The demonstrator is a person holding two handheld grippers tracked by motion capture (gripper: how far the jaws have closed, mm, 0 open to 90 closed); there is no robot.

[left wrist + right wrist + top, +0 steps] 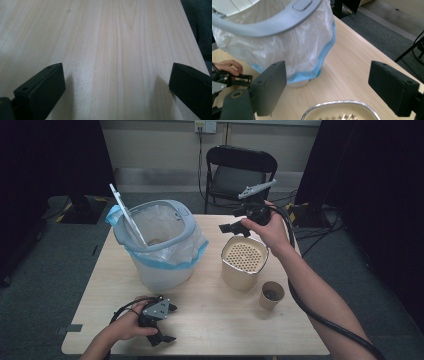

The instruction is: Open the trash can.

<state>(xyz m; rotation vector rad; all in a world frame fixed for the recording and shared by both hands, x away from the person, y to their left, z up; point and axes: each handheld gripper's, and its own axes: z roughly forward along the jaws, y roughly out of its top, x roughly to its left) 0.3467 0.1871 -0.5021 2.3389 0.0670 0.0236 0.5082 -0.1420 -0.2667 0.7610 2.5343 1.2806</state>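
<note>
A light grey bin (172, 265) lined with a clear, blue-edged bag stands at the table's back left, its white lid (125, 212) tipped up. The bin (287, 42) is also ahead in the right gripper view. A beige container (243, 270) with a perforated insert and a metal rim (342, 105) stands right of it. My right gripper (235, 222) (327, 87) is open and empty in the air above the container's far edge. My left gripper (171, 323) (116, 85) rests open near the table's front left, with bare wood between its jaws.
A brown paper cup (272, 295) stands right of the container, near the right forearm. The wooden table (215, 320) has free room along its front. A black folding chair (240, 170) stands behind the table. In the right gripper view a hand (228, 66) holds the other gripper.
</note>
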